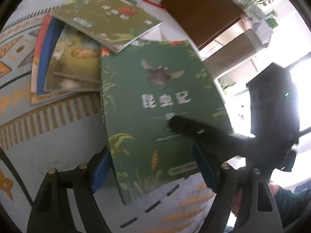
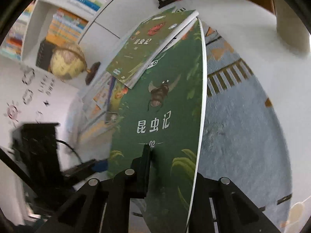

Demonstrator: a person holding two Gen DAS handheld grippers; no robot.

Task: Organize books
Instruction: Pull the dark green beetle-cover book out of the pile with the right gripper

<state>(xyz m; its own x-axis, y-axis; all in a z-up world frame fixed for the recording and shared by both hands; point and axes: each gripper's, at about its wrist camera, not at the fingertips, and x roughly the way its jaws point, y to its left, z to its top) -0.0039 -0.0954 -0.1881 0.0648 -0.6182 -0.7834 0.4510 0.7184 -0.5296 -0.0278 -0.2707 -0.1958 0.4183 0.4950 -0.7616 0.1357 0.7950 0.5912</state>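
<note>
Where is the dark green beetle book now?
In both views the dark green beetle book is pinched in the right gripper, its far end under the olive book.

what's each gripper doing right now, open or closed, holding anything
Left gripper: open, jaws either side of the dark green book's lower corner, not pressing on it.
Right gripper: shut on the dark green book, clamping its near edge.

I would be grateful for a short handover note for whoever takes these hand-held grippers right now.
Right hand-held gripper: shut on the dark green beetle book, gripping its lower edge.
Left hand-held gripper: open, straddling that book's corner, not gripping.
Olive book overlaps the green one's far end, atop the loose pile on the patterned rug.
Done: one book gripped. Left: stack everything neatly.
</note>
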